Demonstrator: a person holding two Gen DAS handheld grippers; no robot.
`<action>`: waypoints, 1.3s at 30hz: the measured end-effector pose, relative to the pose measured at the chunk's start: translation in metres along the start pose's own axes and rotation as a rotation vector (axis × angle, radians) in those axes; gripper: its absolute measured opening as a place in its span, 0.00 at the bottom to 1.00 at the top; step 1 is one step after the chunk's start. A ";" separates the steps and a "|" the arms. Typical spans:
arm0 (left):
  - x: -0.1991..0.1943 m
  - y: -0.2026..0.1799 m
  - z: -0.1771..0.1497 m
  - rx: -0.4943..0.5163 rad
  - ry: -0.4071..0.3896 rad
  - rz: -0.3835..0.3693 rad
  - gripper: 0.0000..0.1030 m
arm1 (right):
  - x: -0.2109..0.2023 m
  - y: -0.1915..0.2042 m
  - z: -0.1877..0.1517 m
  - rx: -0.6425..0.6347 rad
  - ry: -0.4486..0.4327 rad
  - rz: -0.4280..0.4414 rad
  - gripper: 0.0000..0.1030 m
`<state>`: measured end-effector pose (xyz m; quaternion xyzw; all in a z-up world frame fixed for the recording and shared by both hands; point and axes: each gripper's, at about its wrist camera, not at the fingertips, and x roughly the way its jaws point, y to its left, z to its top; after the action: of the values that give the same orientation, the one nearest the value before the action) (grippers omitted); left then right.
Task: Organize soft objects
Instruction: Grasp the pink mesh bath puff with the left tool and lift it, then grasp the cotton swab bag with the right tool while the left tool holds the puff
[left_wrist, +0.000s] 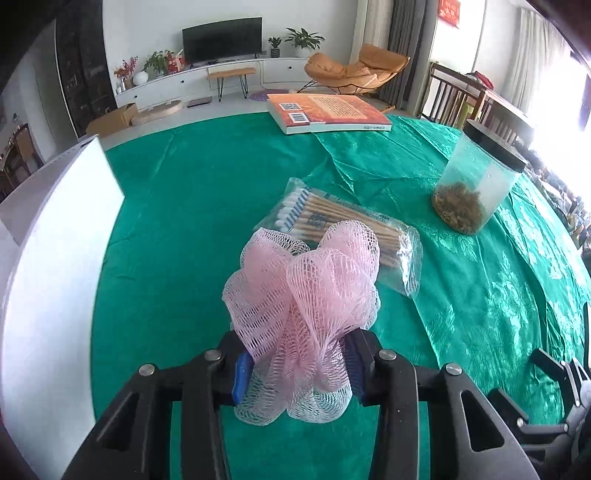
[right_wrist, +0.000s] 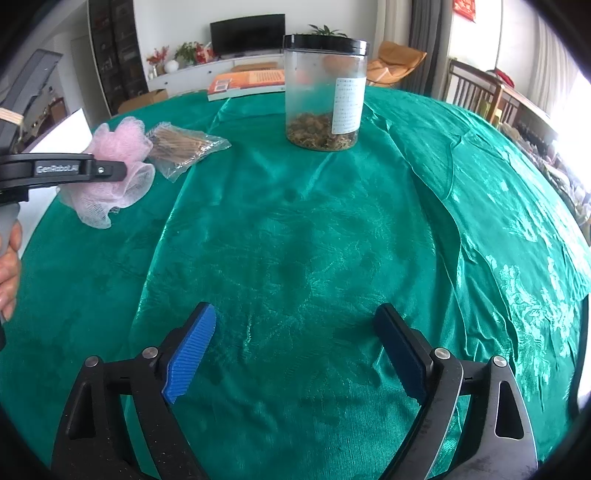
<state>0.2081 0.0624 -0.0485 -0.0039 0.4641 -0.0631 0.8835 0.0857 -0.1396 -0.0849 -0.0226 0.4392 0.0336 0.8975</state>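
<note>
My left gripper (left_wrist: 299, 365) is shut on a pink mesh bath sponge (left_wrist: 303, 295) and holds it above the green tablecloth (left_wrist: 177, 221). The sponge also shows in the right wrist view (right_wrist: 114, 173), gripped by the left gripper (right_wrist: 122, 170) at far left. Just beyond it lies a clear bag of cotton swabs (left_wrist: 347, 225), also seen in the right wrist view (right_wrist: 184, 146). My right gripper (right_wrist: 299, 343) is open and empty, low over the tablecloth (right_wrist: 295, 240).
A white box (left_wrist: 48, 240) stands at the table's left edge. A clear jar with a black lid (left_wrist: 476, 177) holds dried material at the right, also in the right wrist view (right_wrist: 325, 92). An orange book (left_wrist: 325, 112) lies at the far edge.
</note>
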 end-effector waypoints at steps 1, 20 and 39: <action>-0.010 0.004 -0.007 -0.001 0.001 0.003 0.40 | 0.000 0.000 0.000 0.001 0.000 0.000 0.88; 0.003 0.016 -0.074 -0.027 0.020 0.075 0.94 | 0.000 0.001 0.001 0.004 0.001 -0.002 0.89; 0.003 0.026 -0.077 -0.038 -0.001 0.080 1.00 | 0.000 0.001 0.002 0.006 0.001 0.002 0.89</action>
<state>0.1489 0.0917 -0.0965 -0.0020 0.4644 -0.0189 0.8854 0.0865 -0.1384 -0.0837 -0.0194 0.4396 0.0334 0.8974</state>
